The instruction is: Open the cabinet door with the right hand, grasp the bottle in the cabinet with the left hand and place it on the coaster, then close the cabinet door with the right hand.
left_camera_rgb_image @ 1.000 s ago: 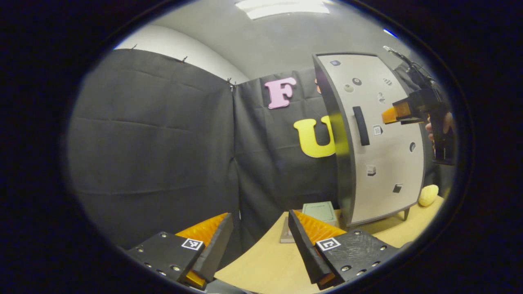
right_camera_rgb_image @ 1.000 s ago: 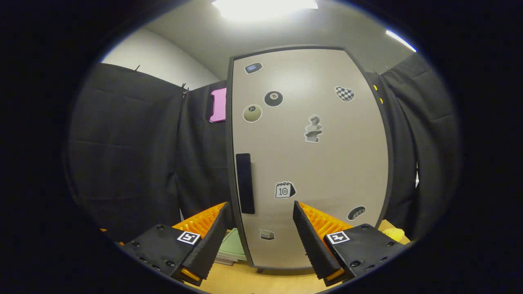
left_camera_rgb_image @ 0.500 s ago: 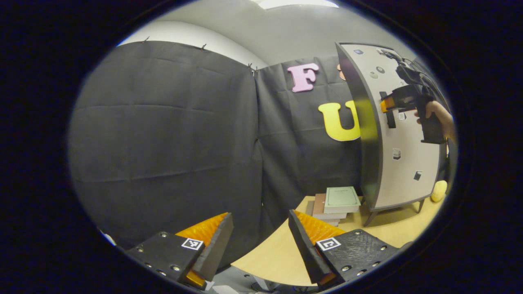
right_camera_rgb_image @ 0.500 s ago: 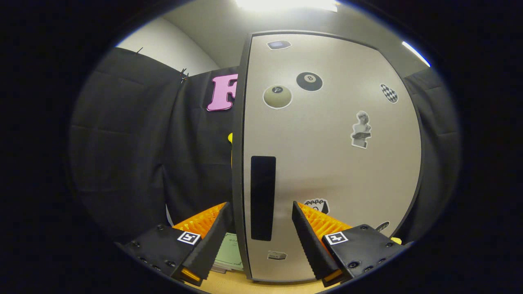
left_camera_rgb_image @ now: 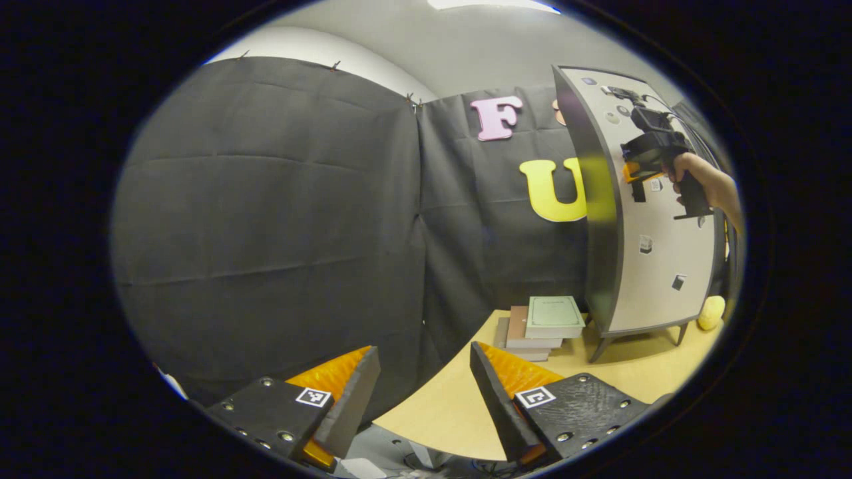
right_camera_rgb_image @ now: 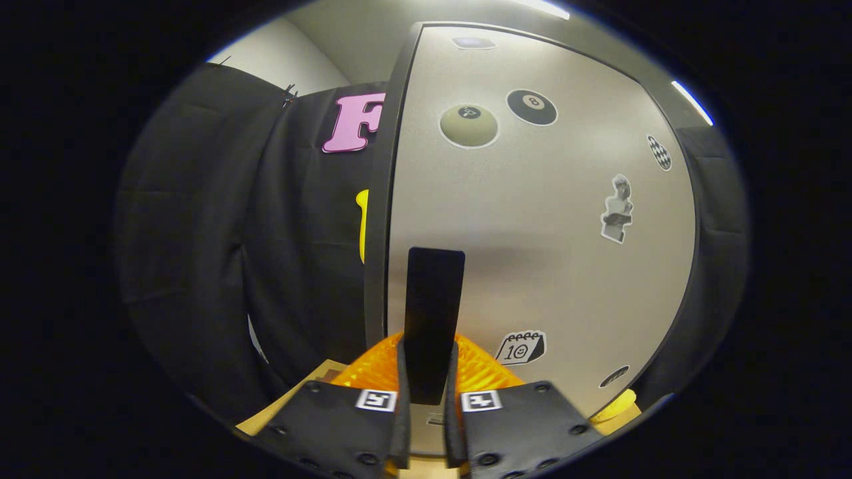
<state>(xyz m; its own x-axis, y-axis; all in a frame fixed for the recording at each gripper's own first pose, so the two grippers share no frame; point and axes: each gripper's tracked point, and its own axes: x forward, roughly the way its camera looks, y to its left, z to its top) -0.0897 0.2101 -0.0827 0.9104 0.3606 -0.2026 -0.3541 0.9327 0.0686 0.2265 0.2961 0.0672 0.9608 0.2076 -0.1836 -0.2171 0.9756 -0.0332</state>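
The left gripper (left_camera_rgb_image: 423, 399) was held back over the table's (left_camera_rgb_image: 452, 412) edge with its fingers spread wide and nothing between them, kept free for the bottle, presumably behind the shut cabinet door (right_camera_rgb_image: 552, 266). The right gripper (right_camera_rgb_image: 426, 392) was closed onto the door's dark handle (right_camera_rgb_image: 432, 313), seemingly for pulling.

At the lower right of my left gripper view, a stack of books (left_camera_rgb_image: 542, 326) rests on the pale wooden desk (left_camera_rgb_image: 452, 406), green cover on top. Further right, near the frame's edge, a small yellow rounded object (left_camera_rgb_image: 711, 311) sits on the same desk.
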